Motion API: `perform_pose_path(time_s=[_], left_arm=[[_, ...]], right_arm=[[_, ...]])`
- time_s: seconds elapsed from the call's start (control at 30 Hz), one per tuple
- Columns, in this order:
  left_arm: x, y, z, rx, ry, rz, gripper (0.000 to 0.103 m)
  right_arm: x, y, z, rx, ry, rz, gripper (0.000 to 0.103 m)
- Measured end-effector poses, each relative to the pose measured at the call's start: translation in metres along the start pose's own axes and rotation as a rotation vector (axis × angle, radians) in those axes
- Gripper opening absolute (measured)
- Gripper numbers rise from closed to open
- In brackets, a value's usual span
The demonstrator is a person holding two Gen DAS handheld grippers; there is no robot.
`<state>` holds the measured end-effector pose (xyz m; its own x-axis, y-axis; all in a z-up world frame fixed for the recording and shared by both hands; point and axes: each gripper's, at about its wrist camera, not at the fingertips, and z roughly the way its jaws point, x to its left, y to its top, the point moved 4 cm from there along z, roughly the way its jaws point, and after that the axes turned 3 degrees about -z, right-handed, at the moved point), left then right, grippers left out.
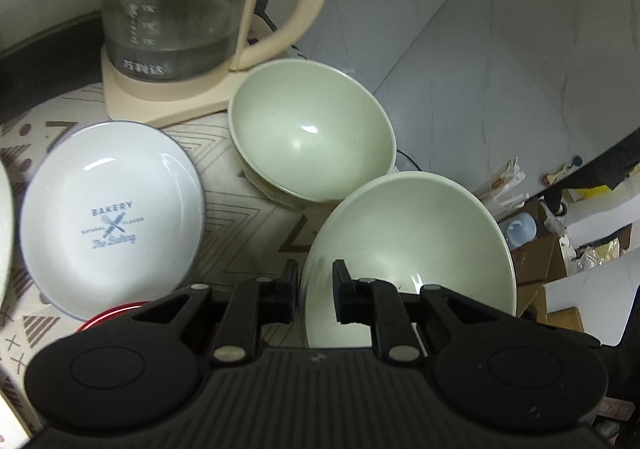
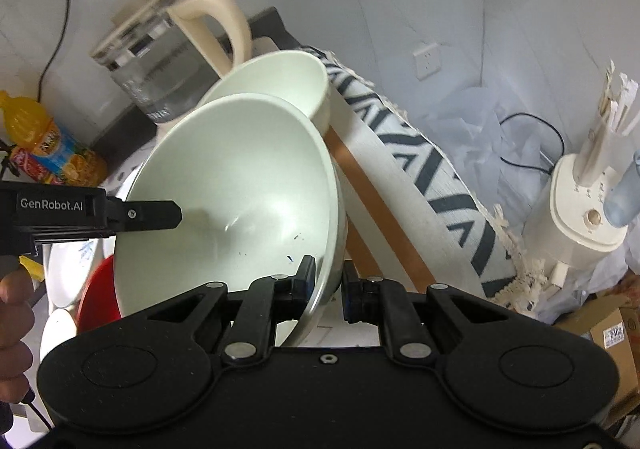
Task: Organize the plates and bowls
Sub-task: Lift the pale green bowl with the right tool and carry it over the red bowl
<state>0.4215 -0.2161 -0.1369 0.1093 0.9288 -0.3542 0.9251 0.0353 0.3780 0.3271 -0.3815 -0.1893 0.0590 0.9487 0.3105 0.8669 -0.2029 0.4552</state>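
Fingers (image 1: 294, 289) of the left gripper (image 1: 316, 291) straddle the near rim of a pale green bowl (image 1: 412, 241), one outside the wall and one inside, seemingly clamped on it. In the right wrist view the right gripper (image 2: 328, 285) grips the opposite rim of the same bowl (image 2: 240, 185) the same way, with the left gripper's finger (image 2: 152, 215) reaching in from the left edge, so the bowl hangs tilted between both tools, beside the tabletop's edge.

Only the left wrist view shows a white plate (image 1: 112, 221) printed "BAKERY" lying on the patterned tabletop (image 1: 240, 217), with a red item (image 1: 110, 315) peeking from under its near edge, and a second green bowl (image 1: 312, 129) sitting on a short stack just behind the held one. A glass kettle (image 1: 172, 9) with a cream handle stands behind them.

Only the right wrist view shows an orange juice bottle (image 2: 44, 141) at the left, the cloth's fringed overhang (image 2: 432, 169), a cream appliance (image 2: 580, 217) and a wall socket (image 2: 428, 59). The person's left hand (image 2: 14, 313) shows at the lower left edge, curled around the tool's handle.
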Motion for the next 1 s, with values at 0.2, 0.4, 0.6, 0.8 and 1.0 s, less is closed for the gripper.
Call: perform_pose_path(time_s=[0.2,0.4,0.6,0.8,1.0], left_arm=[[0.003,-0.001,-0.019,-0.035,-0.002,-0.022,0.016],[0.007,-0.003,-0.037,-0.079,-0.002,-0.051,0.016],[0.015,-0.010,-0.056,-0.114,0.005,-0.079,0.016],[0.024,-0.017,-0.078,-0.150,0.018,-0.128,0.016],[0.034,-0.021,-0.092,-0.175,0.013,-0.175,0.016]], right_arm=[[0.012,0.004,-0.013,-0.031,0.009,-0.034,0.014],[0.022,0.005,-0.024,-0.054,0.031,-0.060,0.014],[0.040,0.006,-0.031,-0.072,0.066,-0.112,0.015],[0.057,0.009,-0.037,-0.071,0.090,-0.182,0.014],[0.075,0.009,-0.035,-0.047,0.105,-0.252,0.014]])
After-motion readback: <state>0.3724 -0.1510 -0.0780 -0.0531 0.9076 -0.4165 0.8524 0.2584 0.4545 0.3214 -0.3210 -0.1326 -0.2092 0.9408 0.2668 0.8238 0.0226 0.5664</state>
